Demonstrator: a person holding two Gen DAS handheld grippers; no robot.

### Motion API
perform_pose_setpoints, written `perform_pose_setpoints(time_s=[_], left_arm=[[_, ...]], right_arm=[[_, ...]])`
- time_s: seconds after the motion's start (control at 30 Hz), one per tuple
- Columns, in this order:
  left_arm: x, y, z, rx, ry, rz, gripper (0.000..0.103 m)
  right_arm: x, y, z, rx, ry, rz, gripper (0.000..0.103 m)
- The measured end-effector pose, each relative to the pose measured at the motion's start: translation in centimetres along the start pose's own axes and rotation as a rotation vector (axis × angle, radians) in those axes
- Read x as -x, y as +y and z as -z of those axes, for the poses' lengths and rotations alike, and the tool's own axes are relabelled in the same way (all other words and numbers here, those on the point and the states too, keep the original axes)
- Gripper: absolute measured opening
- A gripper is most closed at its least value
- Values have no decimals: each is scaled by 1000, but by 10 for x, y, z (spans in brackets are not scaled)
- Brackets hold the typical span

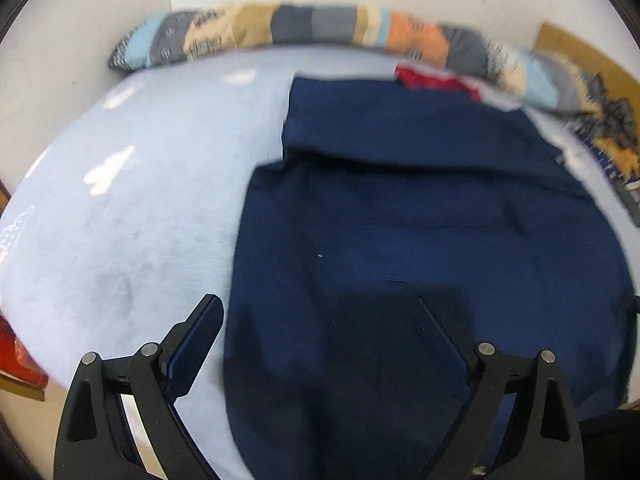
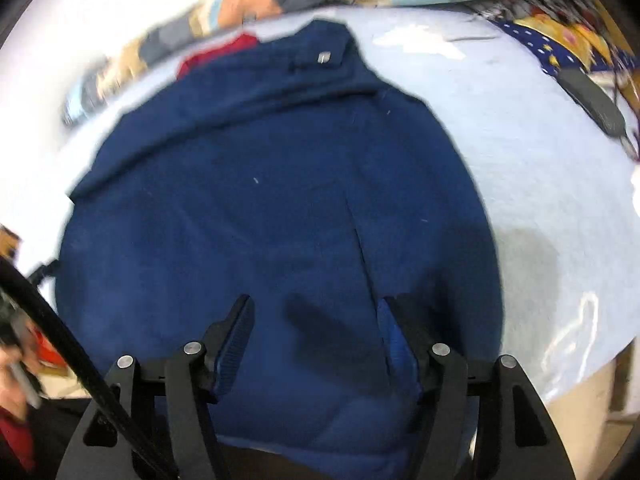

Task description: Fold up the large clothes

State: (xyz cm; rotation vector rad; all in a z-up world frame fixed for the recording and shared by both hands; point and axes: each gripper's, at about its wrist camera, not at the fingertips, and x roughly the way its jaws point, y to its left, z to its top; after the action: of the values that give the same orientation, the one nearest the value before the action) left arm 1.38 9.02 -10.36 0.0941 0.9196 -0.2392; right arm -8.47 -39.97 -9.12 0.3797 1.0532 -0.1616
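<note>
Where it lies folded, the navy garment (image 1: 420, 208) looks soft, fleecy.

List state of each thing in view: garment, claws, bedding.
navy garment: flat on the sheet, top part folded over, held by neither claw
red garment: mostly hidden behind the navy one
left claw: open, empty, above the navy garment's edge
right claw: open, empty, over the garment
light blue sheet: spread out
patchwork blanket: bunched along the wall
</note>
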Motion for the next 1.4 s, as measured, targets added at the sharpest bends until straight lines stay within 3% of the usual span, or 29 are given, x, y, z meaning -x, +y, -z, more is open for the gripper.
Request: perform_pose_setpoints(time_s=[0.1,0.23,0.37,0.47,0.67,0.7,0.73,0.8,0.97,1.03,1.1,1.17,1.3,1.4], left_arm=[[23,7,23,53,-31,5,95],[25,24,51,112,27,23,95],[20,44,63,187,80,8,95],[15,60,67,278,130,65,95],[15,78,81,355,164,106,95],[16,79,82,356,164,113,95],[18,81,82,358,164,122,95],[18,83,82,364,173,147,95],[16,87,90,394,199,194,92],[15,85,94,385,211,205,83],[10,81,101,375,244,210,61],[8,79,107,361,269,201,49],[1,74,114,320,300,177,49],[-6,71,115,321,329,187,49]], right_arm=[[26,-18,15,-27,-49,14,69],[40,-46,45,-80,-43,59,69],[41,-86,68,-204,-12,71,69],[37,-103,84,-290,33,22,69],[10,-93,95,-247,148,-21,69],[5,-87,96,-228,164,-33,54],[-2,-77,99,-184,187,-32,31],[-4,-67,103,-129,189,30,17],[31,-61,104,-168,52,-124,13],[45,-61,103,-203,-18,-225,13],[56,-58,103,-203,-60,-250,13],[68,-61,104,-222,-116,-310,13],[101,-67,101,-240,-265,-365,13],[115,-71,96,-274,-321,-399,13]])
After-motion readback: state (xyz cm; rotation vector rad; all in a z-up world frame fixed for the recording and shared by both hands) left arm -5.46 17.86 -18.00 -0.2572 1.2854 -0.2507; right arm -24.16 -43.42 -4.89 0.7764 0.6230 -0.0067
